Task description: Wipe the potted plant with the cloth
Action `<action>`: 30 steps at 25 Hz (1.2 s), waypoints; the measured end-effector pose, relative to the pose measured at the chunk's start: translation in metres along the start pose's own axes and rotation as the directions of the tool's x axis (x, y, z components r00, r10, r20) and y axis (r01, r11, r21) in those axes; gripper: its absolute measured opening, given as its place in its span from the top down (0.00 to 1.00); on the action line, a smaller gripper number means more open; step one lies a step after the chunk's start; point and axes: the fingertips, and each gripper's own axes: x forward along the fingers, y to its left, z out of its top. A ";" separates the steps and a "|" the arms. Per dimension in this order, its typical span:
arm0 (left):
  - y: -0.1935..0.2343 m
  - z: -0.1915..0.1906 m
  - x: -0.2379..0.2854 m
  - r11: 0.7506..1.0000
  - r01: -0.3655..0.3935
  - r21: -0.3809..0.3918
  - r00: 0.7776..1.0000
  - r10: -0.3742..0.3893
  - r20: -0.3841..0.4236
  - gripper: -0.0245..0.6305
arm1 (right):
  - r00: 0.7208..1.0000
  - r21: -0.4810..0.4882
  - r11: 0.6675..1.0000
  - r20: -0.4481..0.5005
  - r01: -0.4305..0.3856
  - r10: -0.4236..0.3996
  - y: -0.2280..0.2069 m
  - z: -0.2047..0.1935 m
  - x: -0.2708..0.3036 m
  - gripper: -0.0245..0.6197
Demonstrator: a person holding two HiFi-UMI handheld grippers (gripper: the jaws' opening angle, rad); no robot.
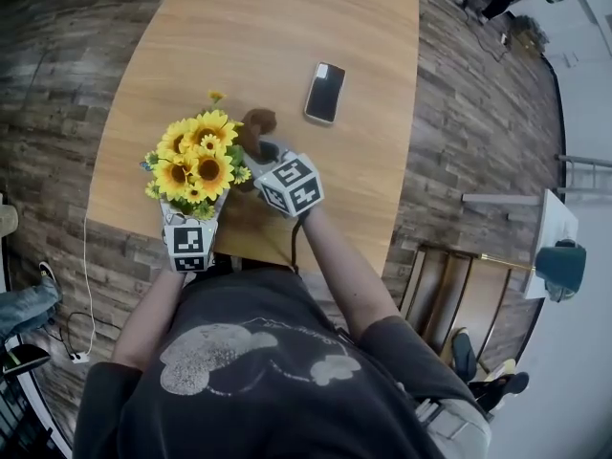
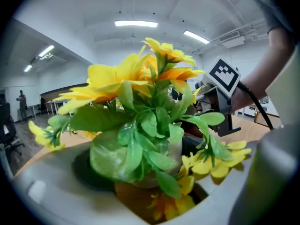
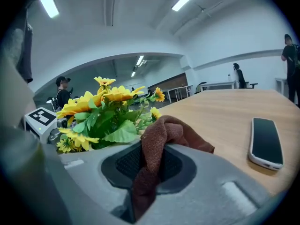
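Observation:
The potted plant (image 1: 196, 163), with yellow sunflowers and green leaves, stands near the front edge of the wooden table (image 1: 287, 36). My left gripper (image 1: 194, 208) reaches in from the near side under the blooms. In the left gripper view its jaws close round the pale pot (image 2: 157, 165) with leaves pressed against the pads. My right gripper (image 1: 260, 148) is just right of the plant, shut on a brown cloth (image 1: 256, 124). In the right gripper view the cloth (image 3: 159, 142) hangs bunched between the jaws, with the flowers (image 3: 110, 114) close ahead on the left.
A black phone (image 1: 325, 92) lies on the table to the right of the plant, also visible as the phone (image 3: 266, 142) in the right gripper view. A white cable (image 1: 88, 285) trails on the wood floor at left. Furniture (image 1: 559, 266) stands at right.

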 end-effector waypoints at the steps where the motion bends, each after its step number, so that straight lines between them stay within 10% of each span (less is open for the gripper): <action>1: 0.000 0.000 0.000 1.000 0.006 0.002 1.000 -0.006 -0.001 0.24 | 1.000 -0.010 1.000 -0.001 -0.027 0.027 0.005 0.000 0.003 0.88; 18: -0.005 -0.003 -0.005 0.973 0.214 0.085 0.977 -0.215 0.003 0.24 | 0.995 -0.066 0.993 -0.044 -0.097 0.094 0.064 -0.026 -0.026 0.88; 30: -0.026 -0.003 -0.004 0.857 0.475 0.200 0.877 -0.480 -0.024 0.24 | 0.995 -0.023 0.995 -0.044 -0.093 0.092 0.108 -0.044 -0.054 0.88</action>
